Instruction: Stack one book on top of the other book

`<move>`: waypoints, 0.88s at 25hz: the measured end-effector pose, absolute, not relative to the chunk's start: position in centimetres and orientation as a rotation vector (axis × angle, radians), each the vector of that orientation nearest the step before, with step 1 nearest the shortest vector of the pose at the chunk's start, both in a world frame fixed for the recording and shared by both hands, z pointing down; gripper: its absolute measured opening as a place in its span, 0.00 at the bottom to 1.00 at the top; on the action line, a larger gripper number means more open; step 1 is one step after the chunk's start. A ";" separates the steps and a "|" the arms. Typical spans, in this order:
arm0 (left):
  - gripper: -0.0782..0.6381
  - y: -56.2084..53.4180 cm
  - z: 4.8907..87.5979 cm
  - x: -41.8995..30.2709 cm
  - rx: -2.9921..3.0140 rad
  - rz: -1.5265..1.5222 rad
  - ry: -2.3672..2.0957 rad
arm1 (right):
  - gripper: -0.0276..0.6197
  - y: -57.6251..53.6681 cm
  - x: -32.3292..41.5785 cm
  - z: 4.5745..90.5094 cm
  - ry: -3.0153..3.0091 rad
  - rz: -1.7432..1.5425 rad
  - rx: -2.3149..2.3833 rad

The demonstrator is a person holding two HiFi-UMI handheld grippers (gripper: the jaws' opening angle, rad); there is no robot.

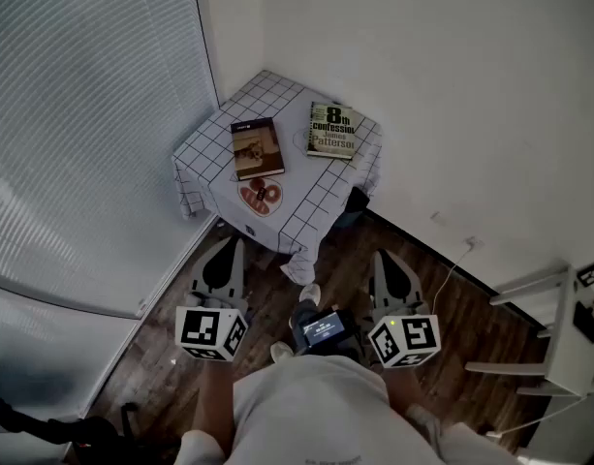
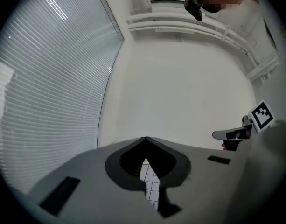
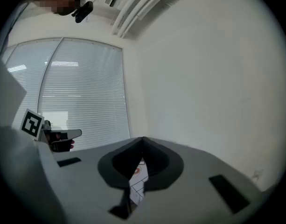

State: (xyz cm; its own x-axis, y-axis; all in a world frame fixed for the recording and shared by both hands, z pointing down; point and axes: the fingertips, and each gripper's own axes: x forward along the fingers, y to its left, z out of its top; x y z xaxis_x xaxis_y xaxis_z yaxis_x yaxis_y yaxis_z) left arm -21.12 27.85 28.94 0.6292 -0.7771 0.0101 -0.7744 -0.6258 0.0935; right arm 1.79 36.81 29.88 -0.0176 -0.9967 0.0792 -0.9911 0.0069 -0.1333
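Note:
Two books lie apart on a small corner table with a white checked cloth (image 1: 204,158): a brown-covered book (image 1: 257,147) on the left and a pale green paperback (image 1: 332,130) on the right. My left gripper (image 1: 225,247) and right gripper (image 1: 386,262) hang side by side well short of the table, above the floor, both shut with nothing in them. In the left gripper view the left gripper (image 2: 145,139) shows its tips meeting, with a sliver of the cloth (image 2: 149,183) through the gap. The right gripper view shows the right gripper (image 3: 143,139) the same way.
A round red-patterned item (image 1: 261,195) lies on the cloth near the front edge. Window blinds (image 1: 74,114) run along the left, a white wall behind the table. A white chair (image 1: 558,342) stands at the right on the wood floor (image 1: 471,308), with a cable (image 1: 452,264) nearby.

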 end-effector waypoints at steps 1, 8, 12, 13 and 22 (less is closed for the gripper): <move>0.12 28.0 28.9 -21.2 2.755 -0.045 -1.316 | 0.05 37.0 1.7 29.7 2.200 -0.227 -2.179; 0.12 28.9 29.6 -20.8 2.801 0.025 -1.312 | 0.05 37.9 1.8 29.3 2.179 -0.184 -2.212; 0.12 28.8 29.7 -21.0 2.793 0.029 -1.307 | 0.05 37.9 1.9 29.2 2.176 -0.182 -2.214; 0.12 28.7 29.7 -21.0 2.793 0.027 -1.305 | 0.05 37.8 1.9 29.2 2.173 -0.182 -2.215; 0.12 26.0 30.1 -20.1 2.802 0.052 -1.284 | 0.05 35.0 2.6 30.2 2.161 -0.239 -2.209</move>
